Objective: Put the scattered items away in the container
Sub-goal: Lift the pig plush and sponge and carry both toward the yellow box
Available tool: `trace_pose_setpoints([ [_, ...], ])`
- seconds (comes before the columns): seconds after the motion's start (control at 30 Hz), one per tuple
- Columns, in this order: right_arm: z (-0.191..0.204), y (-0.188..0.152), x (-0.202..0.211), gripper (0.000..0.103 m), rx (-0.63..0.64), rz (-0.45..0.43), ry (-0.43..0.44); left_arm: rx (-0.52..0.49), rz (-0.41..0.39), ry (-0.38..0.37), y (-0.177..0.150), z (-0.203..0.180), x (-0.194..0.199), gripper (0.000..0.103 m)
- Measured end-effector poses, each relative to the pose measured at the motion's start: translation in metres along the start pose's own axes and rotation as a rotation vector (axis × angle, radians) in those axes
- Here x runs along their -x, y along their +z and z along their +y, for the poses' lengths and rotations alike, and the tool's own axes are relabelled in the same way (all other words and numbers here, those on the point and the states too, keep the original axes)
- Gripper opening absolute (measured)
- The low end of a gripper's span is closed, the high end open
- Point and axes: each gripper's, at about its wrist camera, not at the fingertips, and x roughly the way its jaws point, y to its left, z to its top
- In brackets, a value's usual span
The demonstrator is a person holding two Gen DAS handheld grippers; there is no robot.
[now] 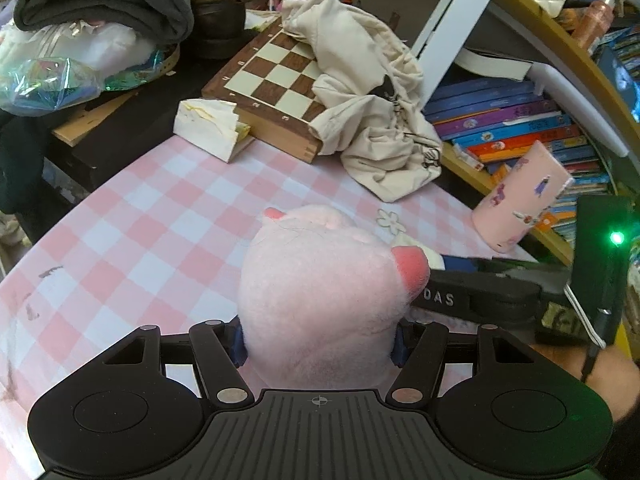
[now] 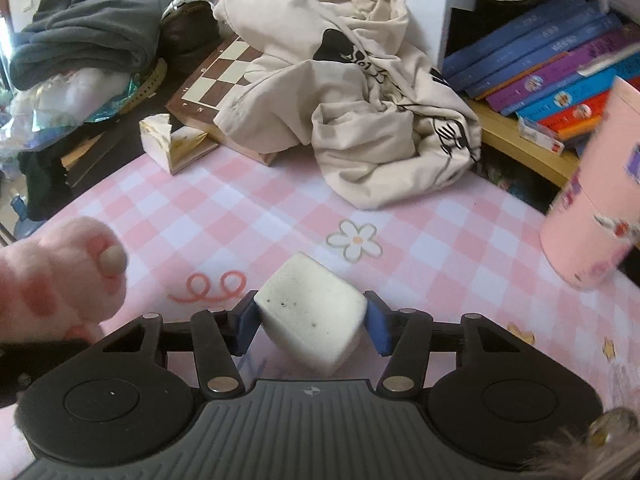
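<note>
**A:** Pink plush first. Entry one, far left of the white block: pink plush toy [image 1: 320,300], clamped between the blue pads [image 1: 237,346] of the left gripper [image 1: 318,346], held above the pink-checked tablecloth [image 1: 140,220].

**B:** Entry two?

**A:** White foam block [image 2: 314,316], the landmark itself. It sits tilted between the pads of the right gripper [image 2: 312,328]; both pads look to be touching its sides, so I read it as gripped. Whether it is lifted off the cloth I cannot tell.

**B:** Right of the block?

**A:** Pink cylindrical container [image 2: 592,200] with stickers, well to the right of the block and leaning over. Its mouth is cut off by the frame edge in the right wrist view and turned away in the left one.

**B:** Behind the block?

**A:** Not task stock: cream cloth bag [image 2: 360,100] crumpled over a chessboard [image 2: 216,76], and stacked books [image 2: 540,76] on a shelf to the rear right.

**B:** Step in hand?

**A:** Pick-up, by my judgement: both items secured, neither deposited. The next move calls for carrying the block right to the container and finding its opening, which may need the container righted or steadied.

**B:** Unclear items?

**A:** The container's opening and contents, the toy's lower half behind the left gripper, and the furry object at the bottom right corner.
</note>
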Motion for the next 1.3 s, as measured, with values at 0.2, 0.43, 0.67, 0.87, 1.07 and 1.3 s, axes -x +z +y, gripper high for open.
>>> trace_pose_setpoints([
  [0.2, 0.004, -0.023, 0.039, 0.051, -0.024, -0.005, -0.021, -0.011, 0.012, -0.036, -0.01, -0.004, 0.017, 0.062],
  [0.43, 0.009, -0.046, 0.081, 0.051, -0.064, -0.033, -0.038, -0.033, 0.032, -0.086, -0.022, -0.012, 0.035, 0.062],
  [0.67, 0.016, -0.074, 0.118, 0.051, -0.119, -0.048, -0.062, -0.091, 0.035, -0.133, -0.036, -0.023, 0.059, 0.062],
  [0.87, 0.027, -0.099, 0.147, 0.051, -0.147, -0.048, -0.082, -0.136, 0.051, -0.174, -0.053, -0.028, 0.081, 0.062],
  [1.07, 0.037, -0.118, 0.178, 0.051, -0.176, -0.072, -0.103, -0.149, 0.067, -0.219, -0.068, -0.03, 0.1, 0.062],
  [1.3, 0.054, -0.141, 0.209, 0.051, -0.196, -0.091, -0.126, -0.173, 0.057, -0.252, -0.079, -0.03, 0.121, 0.062],
])
